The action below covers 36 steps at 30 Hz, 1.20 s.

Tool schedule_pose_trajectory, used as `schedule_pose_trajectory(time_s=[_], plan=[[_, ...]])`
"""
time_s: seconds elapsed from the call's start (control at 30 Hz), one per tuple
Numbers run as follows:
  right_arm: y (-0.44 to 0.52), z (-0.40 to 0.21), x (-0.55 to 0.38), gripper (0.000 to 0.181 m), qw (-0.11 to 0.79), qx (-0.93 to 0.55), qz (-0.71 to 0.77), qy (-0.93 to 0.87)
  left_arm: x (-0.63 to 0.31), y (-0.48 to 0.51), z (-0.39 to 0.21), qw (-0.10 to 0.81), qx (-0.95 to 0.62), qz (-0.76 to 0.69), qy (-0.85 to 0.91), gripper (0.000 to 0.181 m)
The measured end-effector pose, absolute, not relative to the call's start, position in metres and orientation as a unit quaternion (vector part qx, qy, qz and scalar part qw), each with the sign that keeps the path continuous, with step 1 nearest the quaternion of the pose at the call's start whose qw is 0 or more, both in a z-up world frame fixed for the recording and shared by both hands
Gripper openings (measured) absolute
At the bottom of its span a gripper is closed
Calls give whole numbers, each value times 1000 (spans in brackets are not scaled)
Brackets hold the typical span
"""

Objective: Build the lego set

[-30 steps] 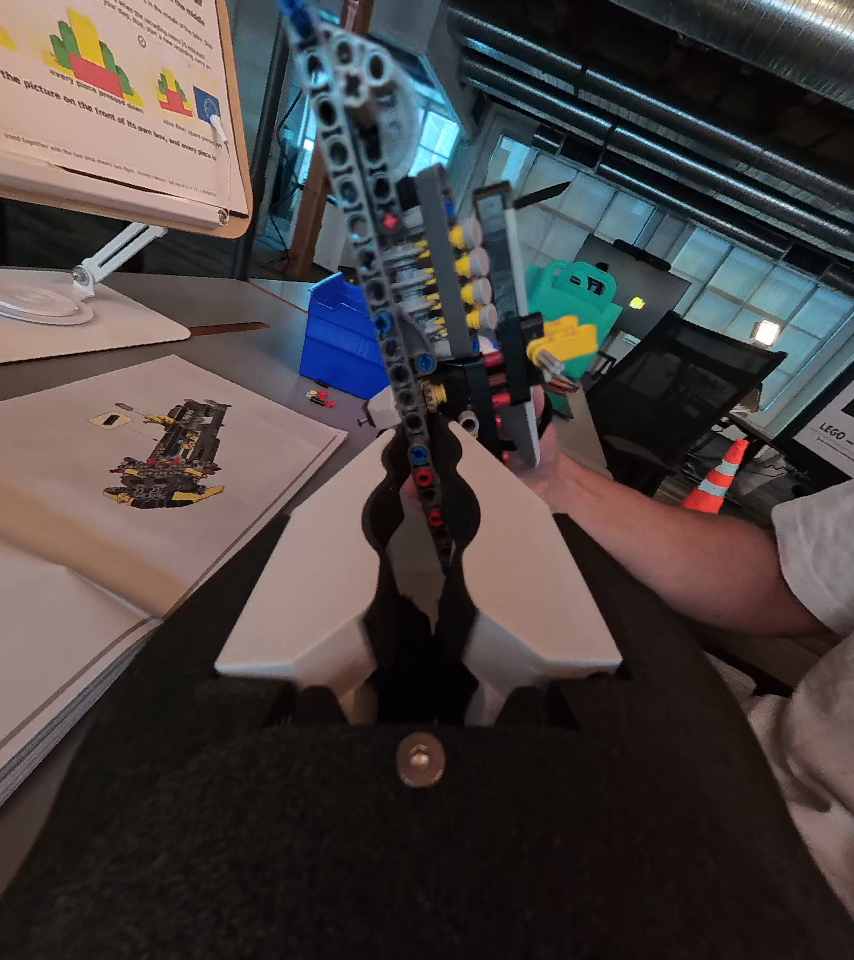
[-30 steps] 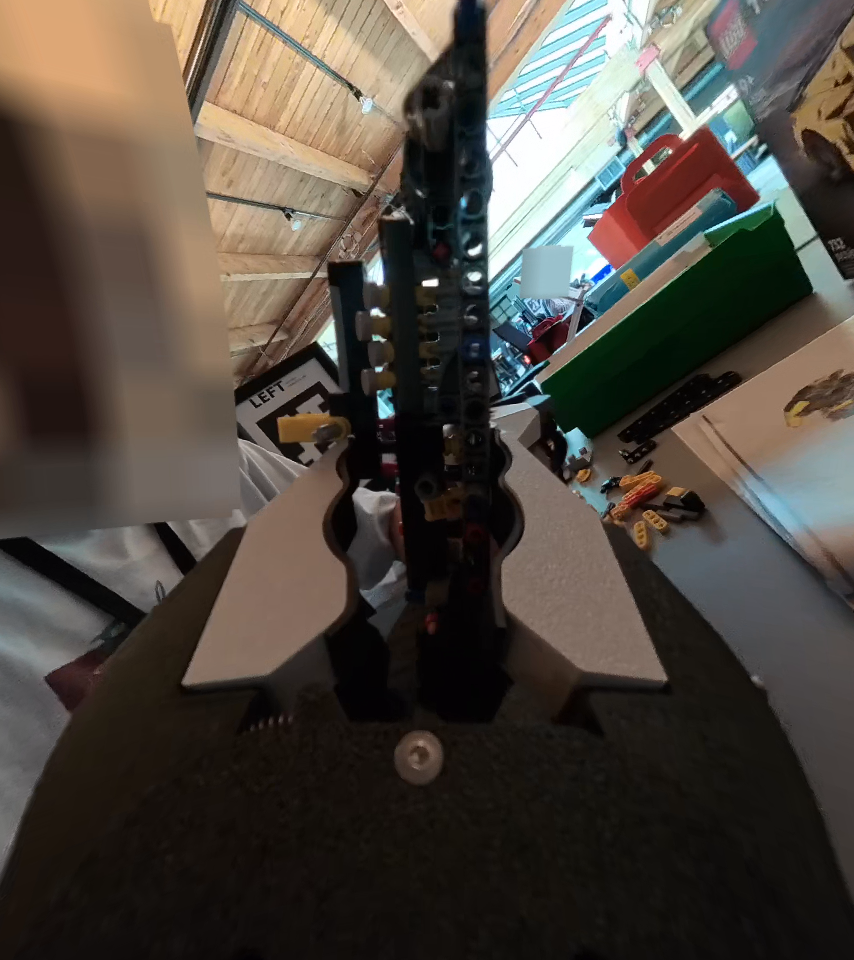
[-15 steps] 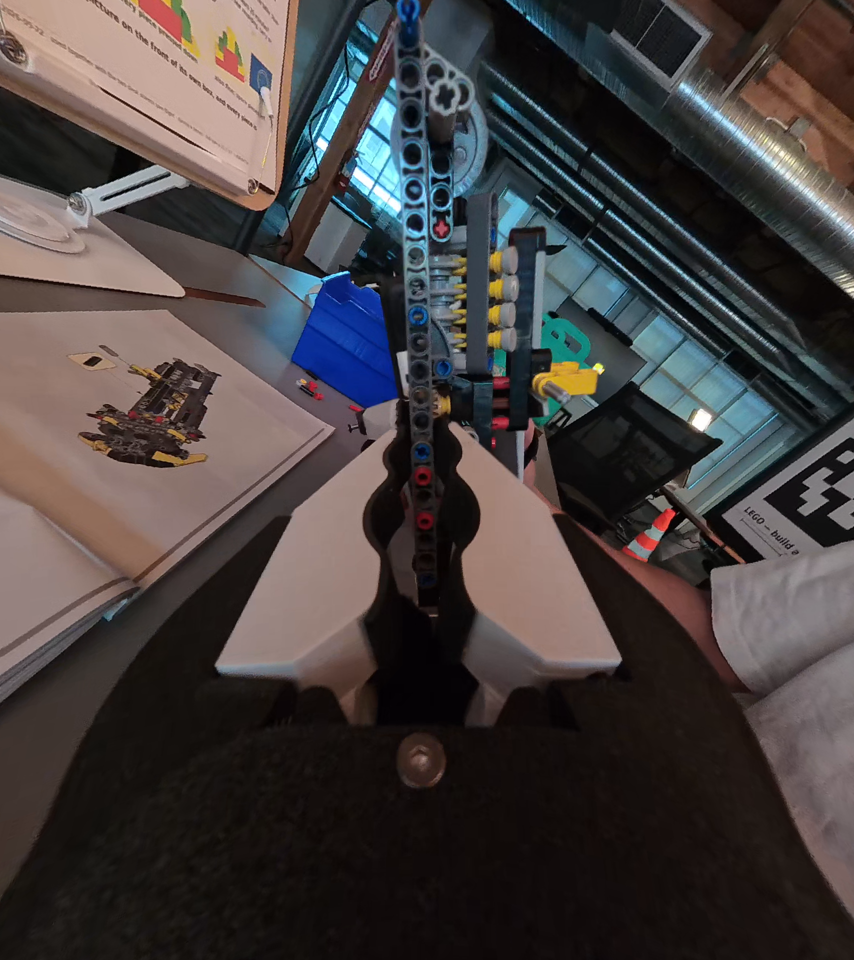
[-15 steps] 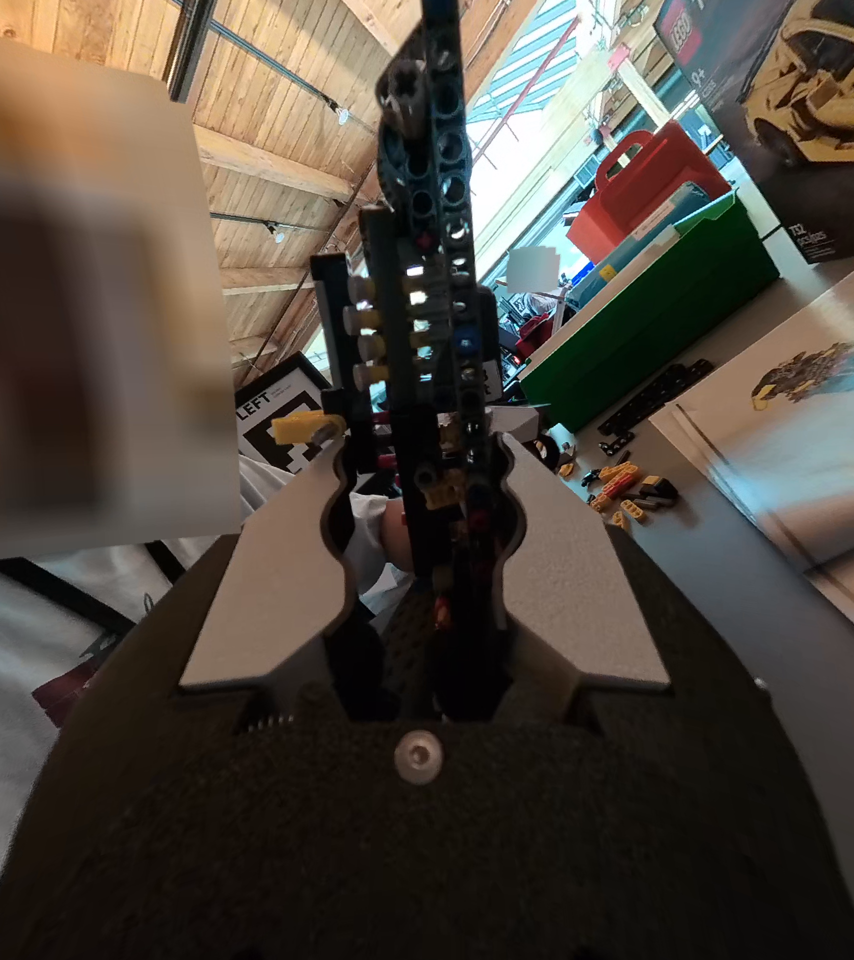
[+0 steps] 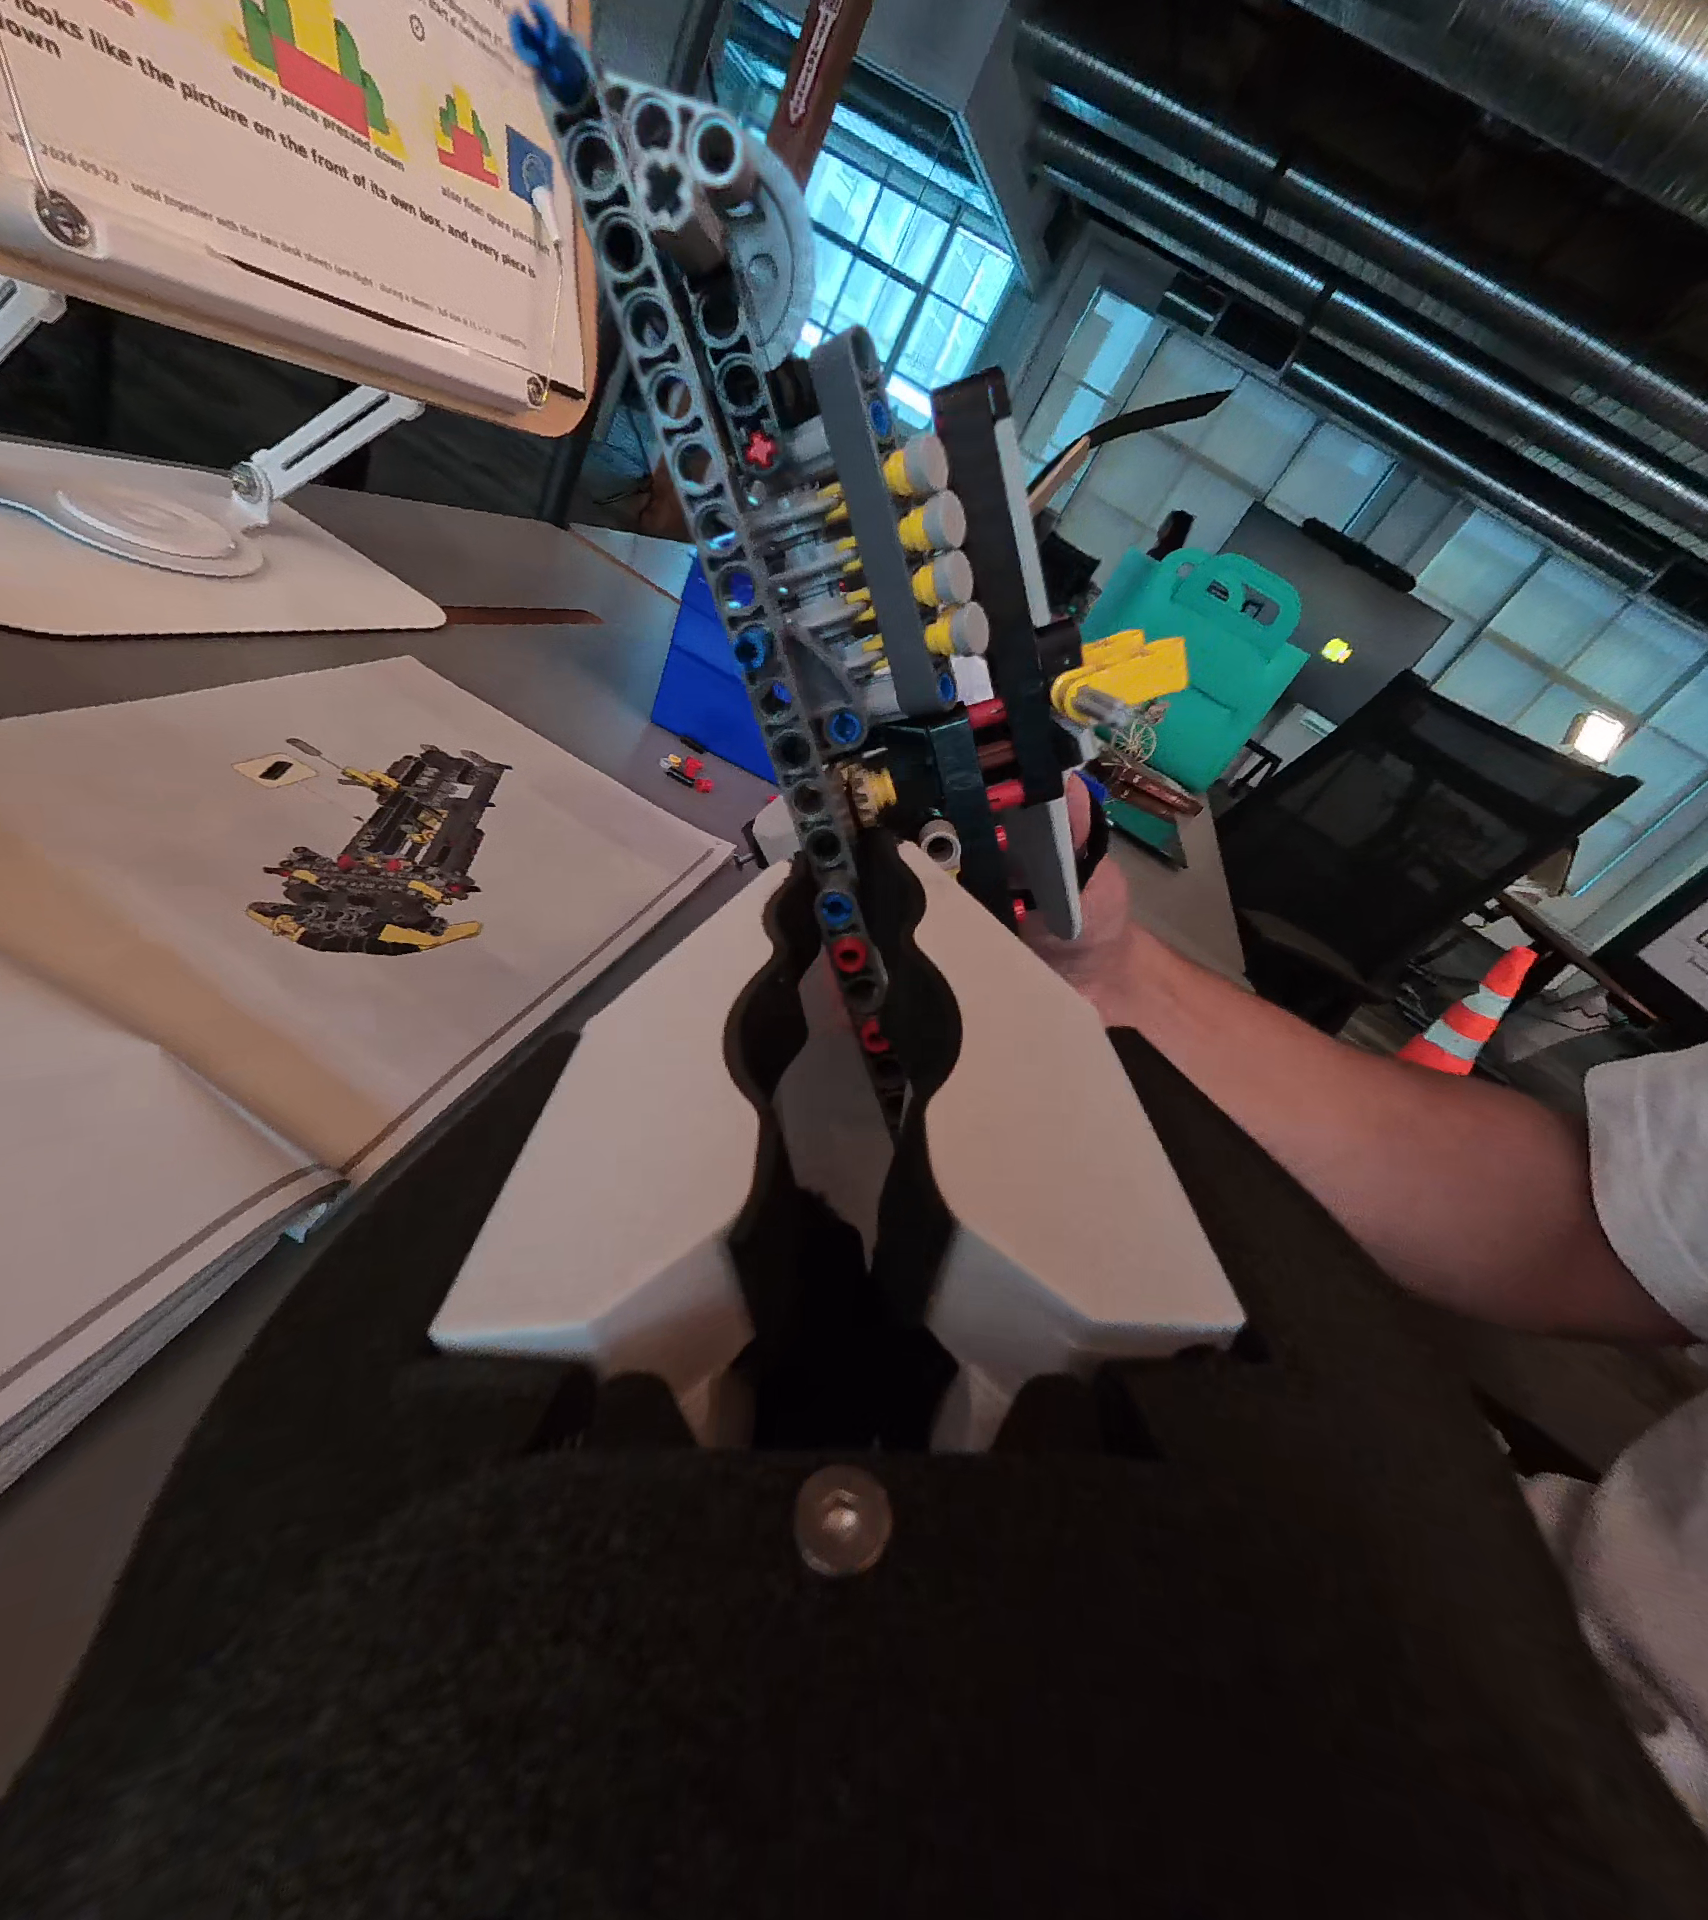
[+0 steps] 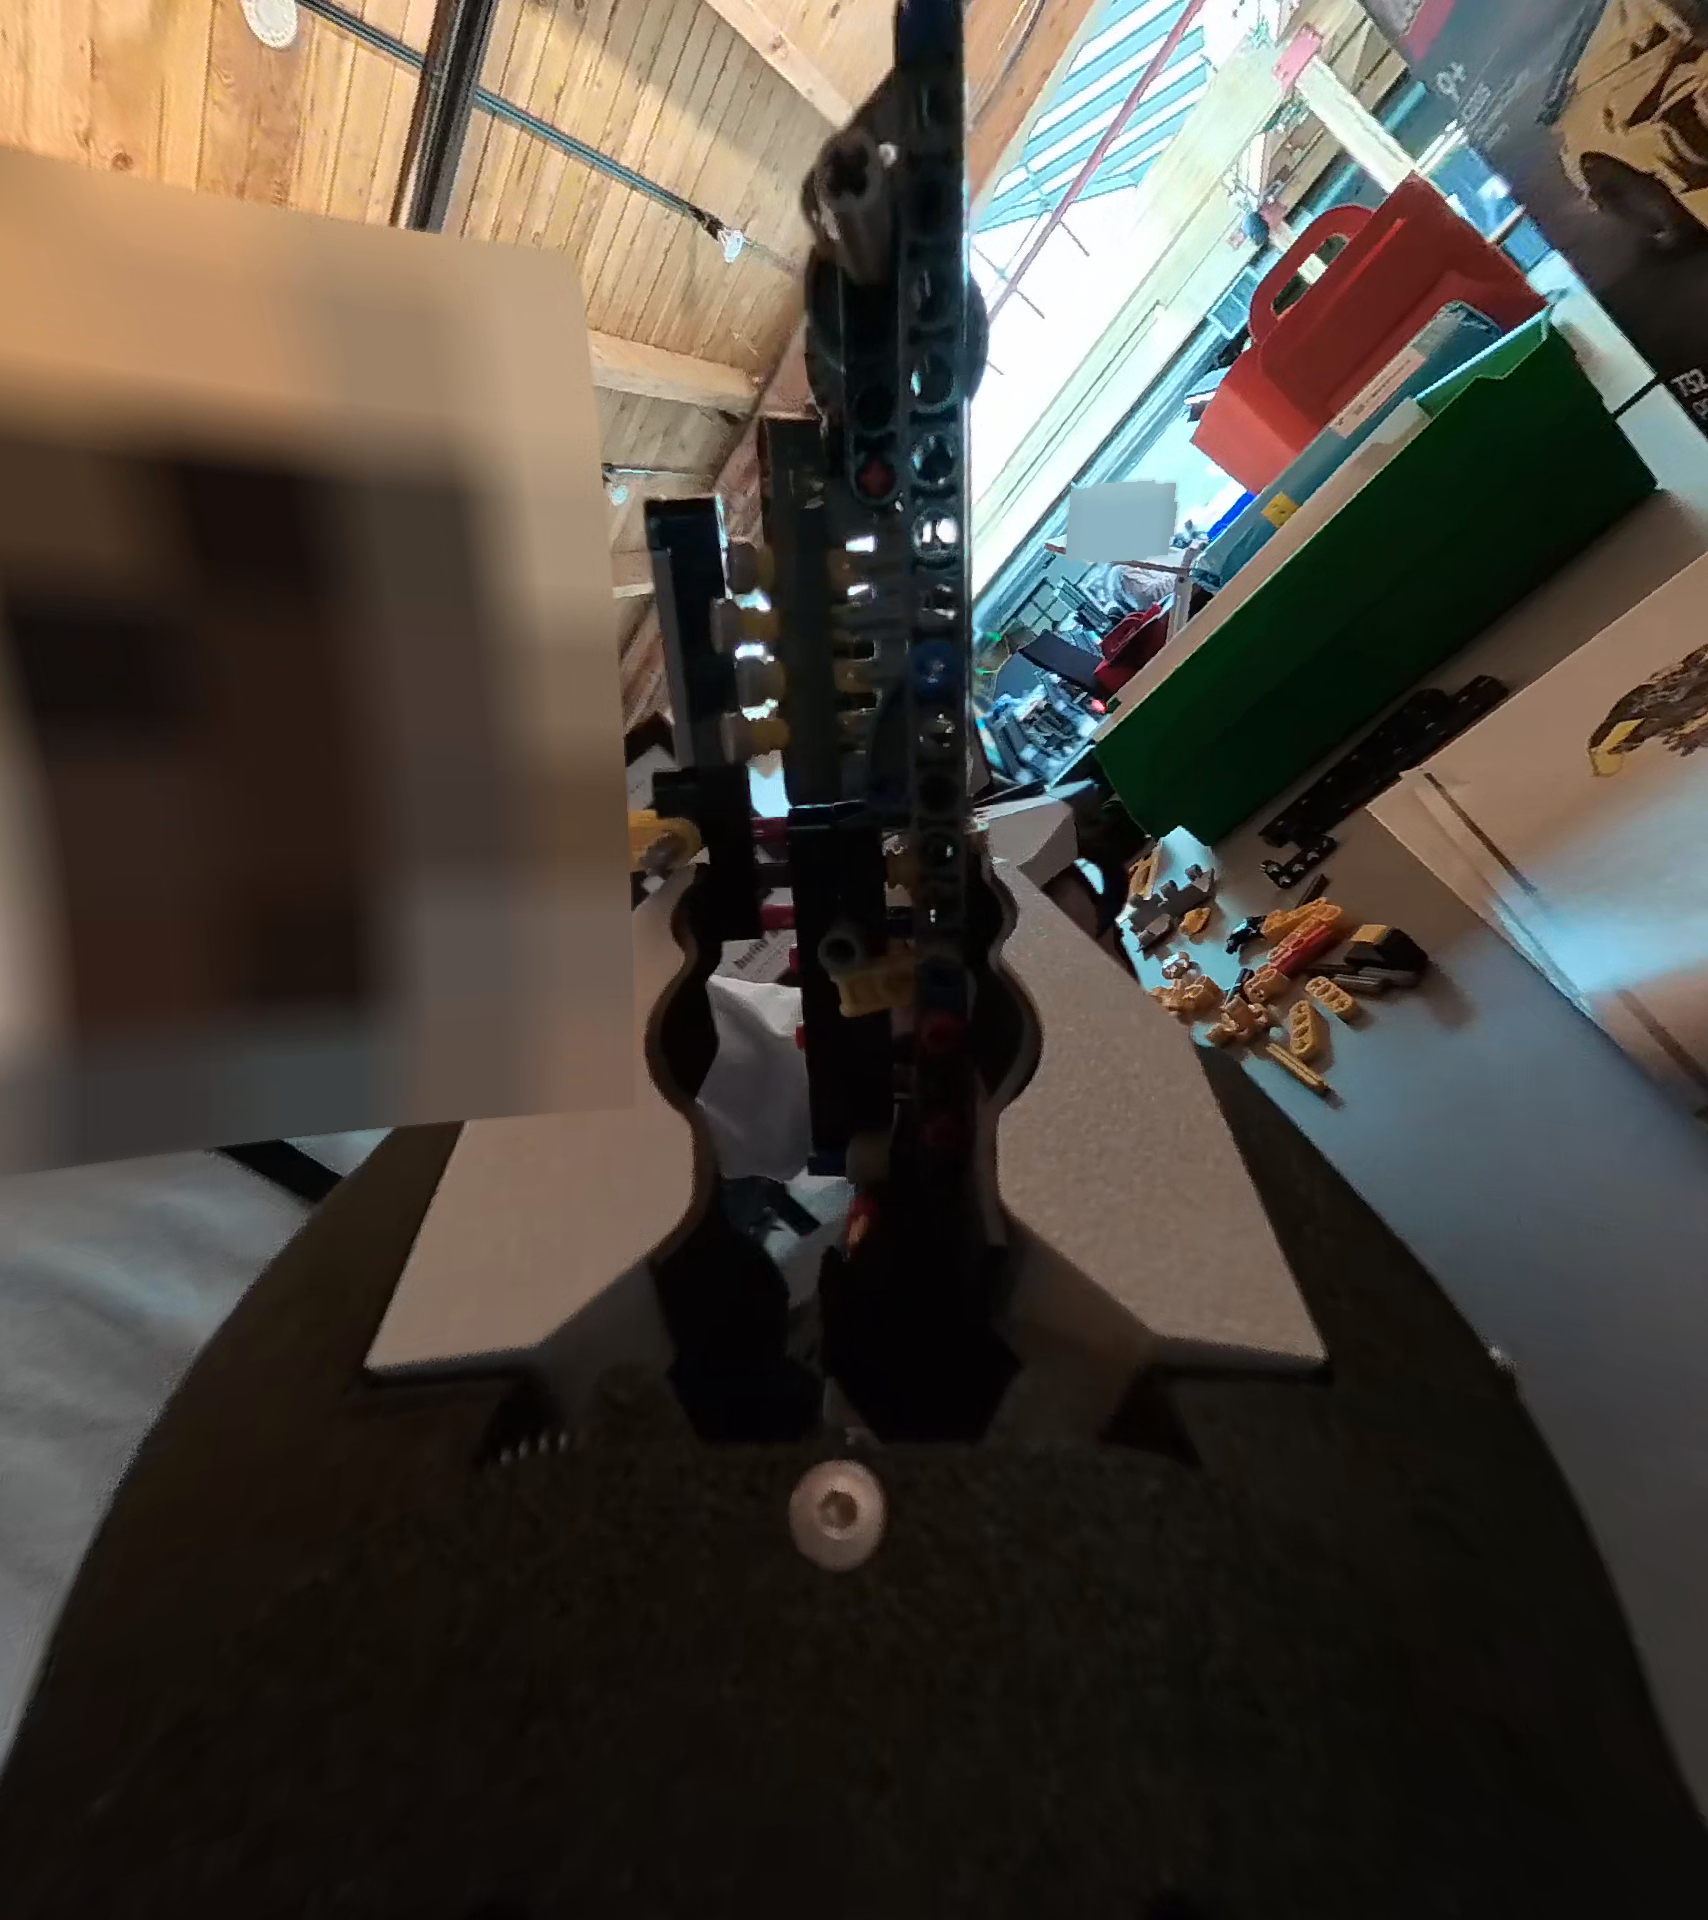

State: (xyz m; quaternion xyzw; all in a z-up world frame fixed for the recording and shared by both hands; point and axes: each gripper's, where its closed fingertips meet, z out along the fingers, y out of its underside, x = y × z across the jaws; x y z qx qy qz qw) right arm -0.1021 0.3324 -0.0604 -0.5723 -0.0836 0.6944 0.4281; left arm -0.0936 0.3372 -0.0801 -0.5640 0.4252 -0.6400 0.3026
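the left gripper (image 5: 845,997) pinches the lego assembly (image 5: 808,582) by its long grey beam, which has swung from upright half a second ago back toward 11 o'clock; the instruction booklet (image 5: 310,883) lies at 9 o'clock. the right gripper (image 6: 845,1029) clamps the same assembly. likely an inspection turn, nothing added yet.

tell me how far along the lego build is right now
Done: a long assembly of grey beams, yellow-tipped cylinders and coloured pins is already joined up. In hand: the left gripper and right gripper are both clamped on its lower end, holding it off the table. Left: loose yellow and black pieces lie unused beside the open instruction book.
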Motion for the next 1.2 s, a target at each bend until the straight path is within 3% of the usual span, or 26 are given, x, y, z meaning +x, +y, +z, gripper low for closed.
schedule_pose_trajectory(time_s=[0.37,0.6,0.73,1.2], plan=[[349,-76,-97,57,493,-650,566,-120,-96,353,-87,278,-585,-643,409,7],[338,-74,-107,55,461,-627,613,-137,-97,348,-81,254,-565,-679,395,7],[336,-73,-109,68,463,-620,618,-140,-99,353,-76,269,-564,-680,385,7],[342,-77,-116,60,490,-631,580,-159,-93,346,-84,242,-574,-688,372,7]])
